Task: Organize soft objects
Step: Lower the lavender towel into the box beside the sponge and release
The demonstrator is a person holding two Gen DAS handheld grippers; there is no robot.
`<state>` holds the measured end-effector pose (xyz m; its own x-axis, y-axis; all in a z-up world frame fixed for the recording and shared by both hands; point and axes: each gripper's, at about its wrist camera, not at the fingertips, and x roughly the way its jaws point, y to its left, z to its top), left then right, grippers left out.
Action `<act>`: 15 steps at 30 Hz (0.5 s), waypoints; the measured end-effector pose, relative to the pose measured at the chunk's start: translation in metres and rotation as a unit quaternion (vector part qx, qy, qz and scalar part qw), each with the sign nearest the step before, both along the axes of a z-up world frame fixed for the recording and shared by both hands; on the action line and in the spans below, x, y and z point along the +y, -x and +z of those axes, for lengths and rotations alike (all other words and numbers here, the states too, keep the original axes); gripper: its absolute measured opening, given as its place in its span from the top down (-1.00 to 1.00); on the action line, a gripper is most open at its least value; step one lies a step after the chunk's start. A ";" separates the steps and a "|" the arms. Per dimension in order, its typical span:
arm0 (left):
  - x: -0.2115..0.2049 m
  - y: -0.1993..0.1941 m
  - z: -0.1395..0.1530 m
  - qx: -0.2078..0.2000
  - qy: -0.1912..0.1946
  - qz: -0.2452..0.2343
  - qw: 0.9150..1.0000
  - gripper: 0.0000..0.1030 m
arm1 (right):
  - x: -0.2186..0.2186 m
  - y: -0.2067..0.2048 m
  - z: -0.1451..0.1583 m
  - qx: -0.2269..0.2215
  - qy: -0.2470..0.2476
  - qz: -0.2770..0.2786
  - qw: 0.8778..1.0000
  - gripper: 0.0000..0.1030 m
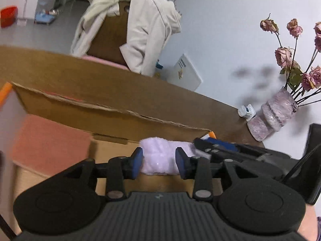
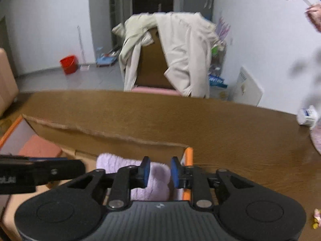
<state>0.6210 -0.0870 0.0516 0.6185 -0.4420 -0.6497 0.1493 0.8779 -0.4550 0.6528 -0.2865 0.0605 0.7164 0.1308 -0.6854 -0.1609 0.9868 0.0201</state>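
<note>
A cardboard box (image 1: 112, 118) stands open on the brown table (image 2: 220, 124), and it serves as the landmark here. Inside the box, at its right end beside the orange-edged corner (image 2: 188, 156), lies a folded lilac towel (image 1: 160, 160). At the left end of the box lies a folded pink towel (image 1: 50, 140), well apart from the lilac one.

The left gripper (image 1: 159, 163) hangs over the right end of the box with its blue pads (image 1: 138, 162) parted; the lilac towel shows in the gap between them, and the pads stand at its sides without visibly squeezing it. The right gripper (image 2: 160, 171) hangs over the same end of the box, its pads likewise apart, with the lilac towel seen below and between them; no pinch on the cloth shows. In the right wrist view the left gripper reaches in from the left edge, above the box floor near the pink towel.

Beyond the box, across the table, a chair (image 2: 152, 66) stands draped with pale jackets (image 2: 184, 56). To the right of the box, at the table's far right, stand a pink vase (image 1: 268, 116) with dried roses (image 1: 284, 54) and, just beside it, a small white bottle (image 1: 246, 110). On the floor far beyond the box sits a red bucket (image 2: 69, 64).
</note>
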 end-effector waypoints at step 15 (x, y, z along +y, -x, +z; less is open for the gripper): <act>0.074 0.214 0.155 -0.161 -0.112 0.006 0.980 -0.59 | -0.021 0.215 0.162 -0.112 -0.024 0.061 0.992 -0.13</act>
